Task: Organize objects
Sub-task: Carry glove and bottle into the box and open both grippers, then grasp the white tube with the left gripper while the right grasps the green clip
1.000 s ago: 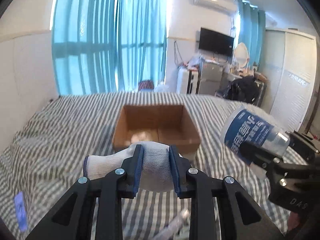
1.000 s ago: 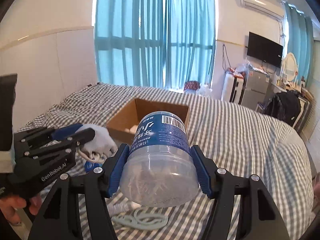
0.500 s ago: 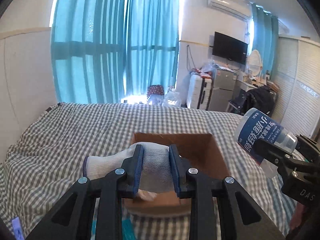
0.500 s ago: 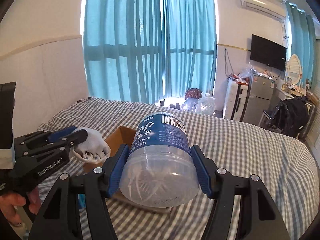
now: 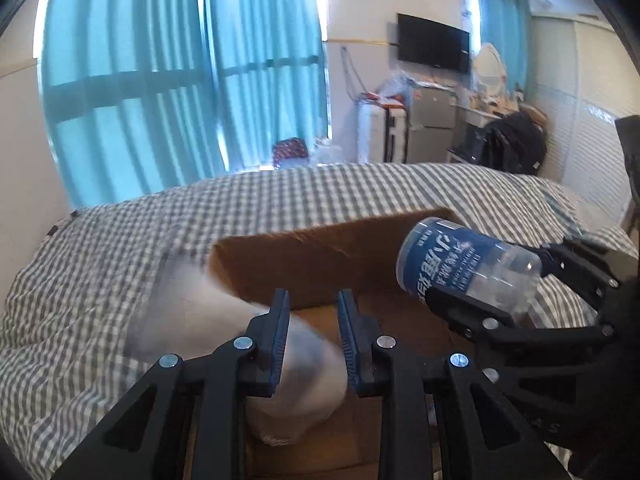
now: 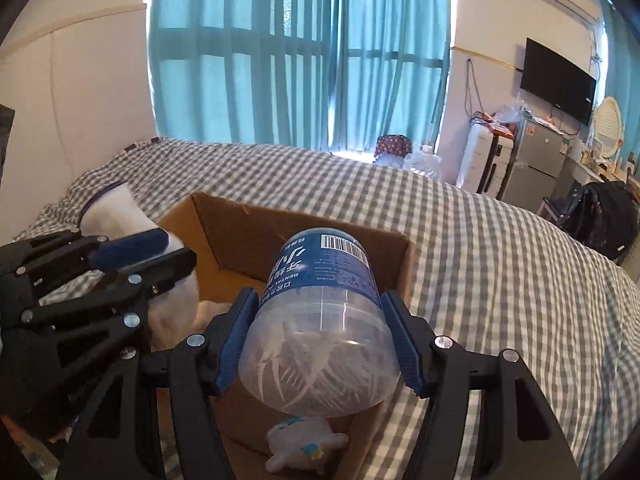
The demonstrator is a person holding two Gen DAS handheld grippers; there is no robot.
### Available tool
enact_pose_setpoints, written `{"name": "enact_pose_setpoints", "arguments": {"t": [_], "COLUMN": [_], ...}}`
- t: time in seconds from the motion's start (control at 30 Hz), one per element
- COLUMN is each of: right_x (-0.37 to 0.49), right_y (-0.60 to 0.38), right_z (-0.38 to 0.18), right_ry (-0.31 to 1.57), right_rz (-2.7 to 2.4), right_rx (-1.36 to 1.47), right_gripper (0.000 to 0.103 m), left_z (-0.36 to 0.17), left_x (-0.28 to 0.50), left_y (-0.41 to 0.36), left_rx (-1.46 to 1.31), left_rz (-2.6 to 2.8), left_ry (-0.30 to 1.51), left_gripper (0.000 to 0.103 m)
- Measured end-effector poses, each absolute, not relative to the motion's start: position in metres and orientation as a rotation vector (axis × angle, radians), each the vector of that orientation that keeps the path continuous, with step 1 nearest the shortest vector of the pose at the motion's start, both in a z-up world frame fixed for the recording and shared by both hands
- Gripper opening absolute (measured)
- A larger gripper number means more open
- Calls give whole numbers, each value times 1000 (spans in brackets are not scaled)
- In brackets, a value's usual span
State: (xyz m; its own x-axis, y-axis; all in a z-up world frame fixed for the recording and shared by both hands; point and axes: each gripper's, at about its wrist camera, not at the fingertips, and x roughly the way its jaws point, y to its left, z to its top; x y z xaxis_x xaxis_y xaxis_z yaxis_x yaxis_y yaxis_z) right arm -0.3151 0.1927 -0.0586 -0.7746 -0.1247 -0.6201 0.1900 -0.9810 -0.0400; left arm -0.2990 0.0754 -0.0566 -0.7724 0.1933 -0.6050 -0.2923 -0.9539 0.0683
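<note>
An open cardboard box [image 5: 320,252] [image 6: 304,216] sits on the checked bed. My left gripper [image 5: 312,336] [image 6: 136,256] is over the box's left side with its fingers a little apart; the white glove [image 5: 200,312] [image 6: 116,212] is blurred, dropping between and below them into the box. My right gripper [image 6: 320,340] [image 5: 492,280] is shut on a clear jar with a blue label [image 6: 320,300] [image 5: 460,264], held tilted over the box.
A small white plush toy [image 6: 304,444] lies in the box's near corner. The grey checked bedspread [image 6: 480,240] surrounds the box. Blue curtains [image 5: 180,80], a TV [image 5: 432,46], a fridge and a chair with a black bag stand beyond the bed.
Both grippers have moved forward and down over the box. The left fingers have parted and the glove has slipped down from between them. The jar is still gripped.
</note>
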Motion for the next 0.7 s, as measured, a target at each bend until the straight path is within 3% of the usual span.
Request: {"name": "enact_pose_setpoints", "arguments": {"t": [0.07, 0.13, 0.17, 0.23, 0.4, 0.53, 0.7], "right_x": [-314, -305, -299, -286, -251, -201, -139], "right_y": [197, 202, 207, 214, 220, 222, 217], "right_z": [-58, -50, -43, -27, 13, 42, 64], "right_ry": [157, 129, 98, 39, 11, 22, -34], "right_rz": [-2814, -2839, -2866, -2906, -2942, -2977, -2970], "right_rx": [957, 918, 884, 825, 817, 808, 772], "right_gripper": [63, 73, 85, 89, 91, 94, 94], "left_z": [-56, -53, -50, -42, -10, 20, 43], "left_x": [-298, -294, -293, -283, -245, -198, -142], "left_y": [76, 75, 72, 67, 52, 35, 17], "left_rx": [-910, -922, -933, -941, -901, -833, -796], "left_rz": [2722, 2736, 2739, 2753, 2807, 2899, 3021], "left_ry": [222, 217, 205, 156, 123, 123, 86], "left_gripper": [27, 36, 43, 76, 83, 99, 103]}}
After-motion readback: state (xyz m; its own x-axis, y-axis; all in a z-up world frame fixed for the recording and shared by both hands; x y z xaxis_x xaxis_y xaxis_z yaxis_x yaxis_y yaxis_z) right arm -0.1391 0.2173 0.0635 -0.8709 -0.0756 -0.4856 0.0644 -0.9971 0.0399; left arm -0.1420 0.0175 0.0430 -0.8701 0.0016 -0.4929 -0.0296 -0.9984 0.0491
